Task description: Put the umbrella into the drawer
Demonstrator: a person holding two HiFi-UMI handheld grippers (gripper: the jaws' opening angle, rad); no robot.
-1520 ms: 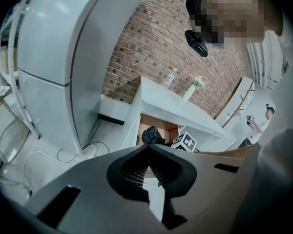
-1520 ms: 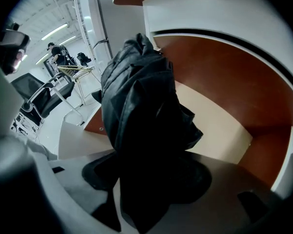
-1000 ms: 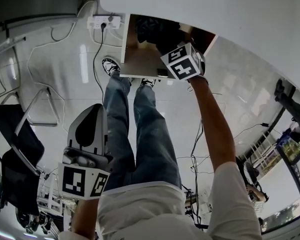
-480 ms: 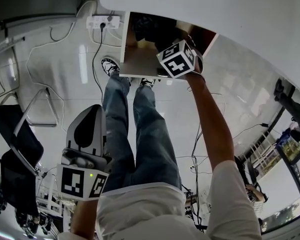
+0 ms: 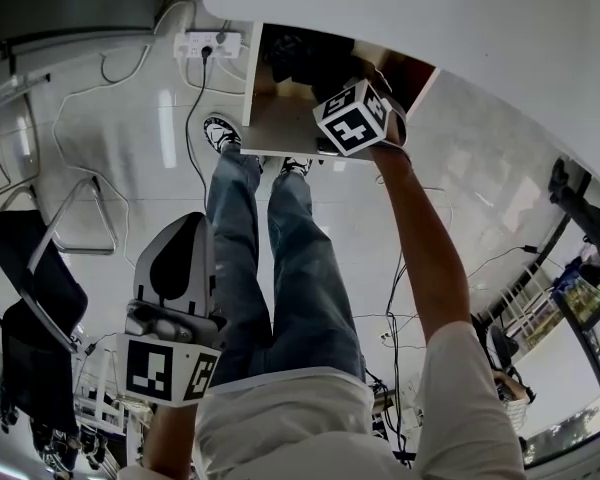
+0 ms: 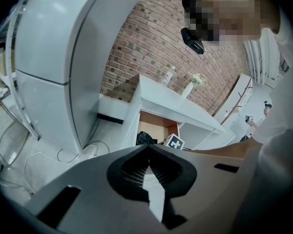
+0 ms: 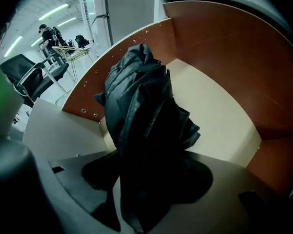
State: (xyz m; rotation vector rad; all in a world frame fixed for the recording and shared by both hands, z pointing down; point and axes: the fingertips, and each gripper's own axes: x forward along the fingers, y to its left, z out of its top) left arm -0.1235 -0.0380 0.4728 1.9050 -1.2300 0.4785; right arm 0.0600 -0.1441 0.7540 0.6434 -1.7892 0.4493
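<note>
A black folded umbrella [image 7: 141, 111] lies in the open wooden drawer [image 7: 219, 116], its cloth bunched up and running back between my right gripper's jaws. My right gripper [image 7: 144, 189] is shut on the umbrella. In the head view the drawer [image 5: 280, 123] sticks out from under the white table [image 5: 430, 28], with the umbrella [image 5: 300, 58] as a dark mass inside and my right gripper [image 5: 352, 118] at the drawer's right front. My left gripper [image 5: 175, 258] hangs low at the left, far from the drawer, shut and holding nothing; its pads [image 6: 136, 167] meet at the tips.
A power strip [image 5: 208, 43] and loose cables lie on the white floor left of the drawer. A black office chair [image 5: 30, 308] stands at the far left. The person's legs [image 5: 280, 268] stand in front of the drawer. A tall white cabinet [image 6: 53, 57] fills the left gripper view's left.
My right gripper has shifted a little left and turned at the drawer, still holding the umbrella. The left gripper has barely moved.
</note>
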